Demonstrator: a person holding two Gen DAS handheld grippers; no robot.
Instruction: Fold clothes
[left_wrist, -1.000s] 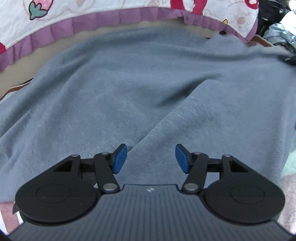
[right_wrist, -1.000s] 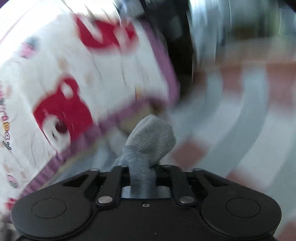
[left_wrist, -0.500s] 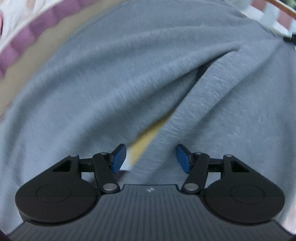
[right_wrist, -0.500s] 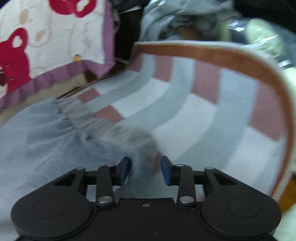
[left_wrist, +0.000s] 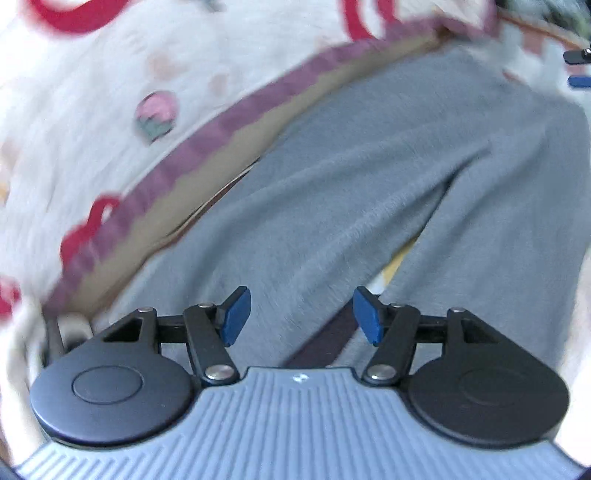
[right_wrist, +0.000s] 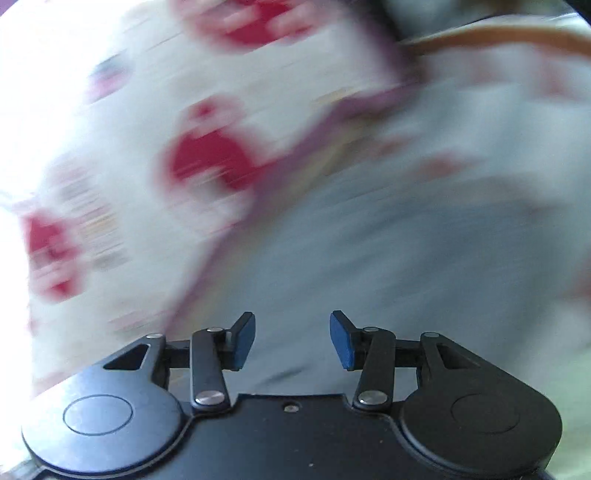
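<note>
Under left gripper (left_wrist: 301, 317), trousers (left_wrist: 369, 184) lengthwise.

The garment (left_wrist: 351, 177) lies spread ahead of both tongs — the quilt (left_wrist: 110, 92) behind it, to the left.

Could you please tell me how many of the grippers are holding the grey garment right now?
0. The left gripper is open above the grey garment, nothing between its pads. The right gripper is also open and empty; its view is heavily blurred.
</note>
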